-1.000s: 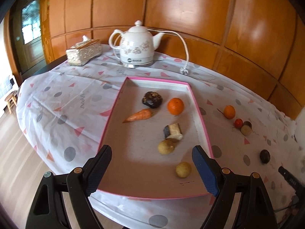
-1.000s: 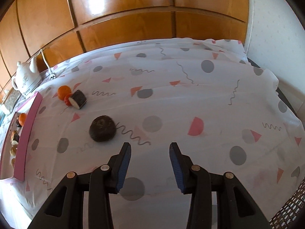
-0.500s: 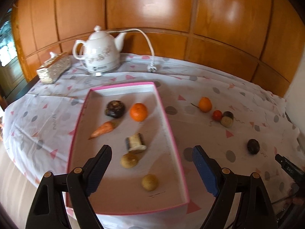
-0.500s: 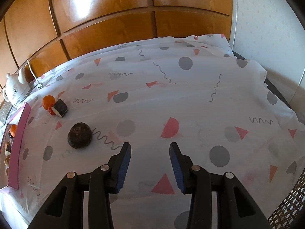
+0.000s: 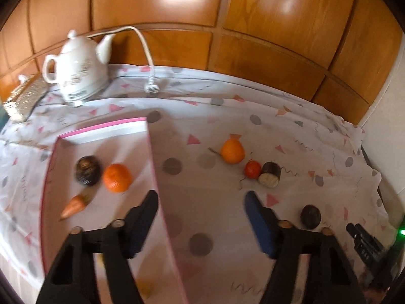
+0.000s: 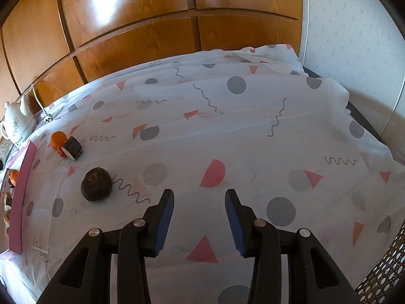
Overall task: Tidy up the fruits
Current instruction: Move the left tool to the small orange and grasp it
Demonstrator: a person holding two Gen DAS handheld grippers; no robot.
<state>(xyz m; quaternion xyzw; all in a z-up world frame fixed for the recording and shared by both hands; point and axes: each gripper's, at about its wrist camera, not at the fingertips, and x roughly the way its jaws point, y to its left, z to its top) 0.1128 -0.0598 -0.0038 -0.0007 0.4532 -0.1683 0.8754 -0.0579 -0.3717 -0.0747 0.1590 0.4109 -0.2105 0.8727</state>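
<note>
A pink-rimmed tray (image 5: 152,157) holds a dark round fruit (image 5: 87,169), an orange (image 5: 117,177) and a carrot (image 5: 74,205). On the cloth to its right lie an orange (image 5: 232,150), a small red fruit (image 5: 252,169), a cut dark piece (image 5: 270,174) and a dark round fruit (image 5: 310,216). My left gripper (image 5: 201,204) hovers over the tray's right rim, its jaws closing with nothing between them. My right gripper (image 6: 199,206) is open and empty above the cloth; the dark round fruit (image 6: 96,184) lies to its left, with the orange (image 6: 58,139) and cut piece (image 6: 73,148) farther back.
A white teapot (image 5: 78,72) with a cord and plug (image 5: 151,87) stands at the back left beside a patterned box (image 5: 24,98). Wood panelling runs behind the table. The table's right edge (image 6: 367,126) drops off by a white wall. A dark device (image 5: 364,240) sits at the lower right.
The left gripper has swung right, from over the tray's middle to its right rim, and its jaws have narrowed. The right gripper has hardly shifted.
</note>
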